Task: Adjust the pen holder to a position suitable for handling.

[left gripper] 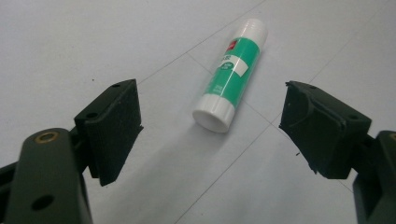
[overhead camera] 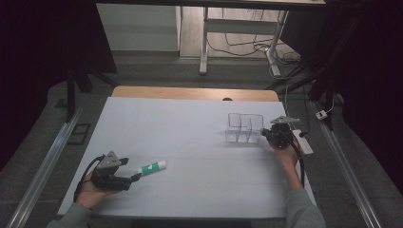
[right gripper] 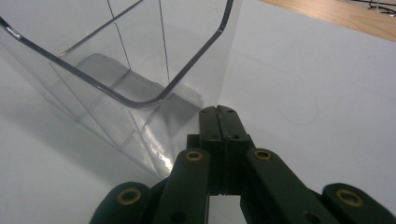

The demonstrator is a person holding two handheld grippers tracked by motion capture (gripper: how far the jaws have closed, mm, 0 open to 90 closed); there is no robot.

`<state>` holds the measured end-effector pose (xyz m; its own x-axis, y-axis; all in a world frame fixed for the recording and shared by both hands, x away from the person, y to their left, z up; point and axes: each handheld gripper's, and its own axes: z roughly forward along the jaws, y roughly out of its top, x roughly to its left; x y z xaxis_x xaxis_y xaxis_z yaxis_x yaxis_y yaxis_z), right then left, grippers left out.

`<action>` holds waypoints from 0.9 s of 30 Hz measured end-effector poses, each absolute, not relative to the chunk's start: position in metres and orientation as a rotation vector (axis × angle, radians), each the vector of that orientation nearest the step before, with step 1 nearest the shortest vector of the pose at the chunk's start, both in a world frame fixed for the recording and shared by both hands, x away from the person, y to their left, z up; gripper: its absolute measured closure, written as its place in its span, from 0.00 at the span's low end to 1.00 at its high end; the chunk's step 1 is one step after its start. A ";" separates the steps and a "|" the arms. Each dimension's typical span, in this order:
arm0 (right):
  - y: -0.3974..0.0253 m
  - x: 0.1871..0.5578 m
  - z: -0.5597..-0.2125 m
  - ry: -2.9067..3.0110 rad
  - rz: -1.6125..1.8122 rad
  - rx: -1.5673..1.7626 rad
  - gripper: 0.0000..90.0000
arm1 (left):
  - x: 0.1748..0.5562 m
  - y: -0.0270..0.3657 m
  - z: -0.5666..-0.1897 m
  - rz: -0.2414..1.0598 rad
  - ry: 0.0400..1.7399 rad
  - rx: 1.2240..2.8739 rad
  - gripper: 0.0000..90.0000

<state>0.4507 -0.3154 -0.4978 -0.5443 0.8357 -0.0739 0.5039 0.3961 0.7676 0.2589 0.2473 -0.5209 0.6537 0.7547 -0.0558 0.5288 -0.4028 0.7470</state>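
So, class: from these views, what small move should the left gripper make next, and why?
Probably ease the left gripper forward and close on the glue stick: its jaws stand open and the stick lies flat just ahead of them, untouched.

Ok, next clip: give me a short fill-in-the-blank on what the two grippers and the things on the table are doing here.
1. The left gripper is ____, its fingers either side of the glue stick.
2. The glue stick's label is ____.
3. The right gripper is ____, at a corner of the clear organiser.

Missing words: open; green; shut
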 end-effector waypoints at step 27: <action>-0.283 0.455 -0.498 2.253 1.004 1.087 0.99 | 0.259 0.247 -0.521 0.379 0.990 2.107 0.22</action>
<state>0.4554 -0.2830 -0.4976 -0.5928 0.8019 -0.0747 0.4804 0.4265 0.7663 0.2586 0.2470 -0.5211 0.6548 0.7541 -0.0510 0.5275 -0.4076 0.7454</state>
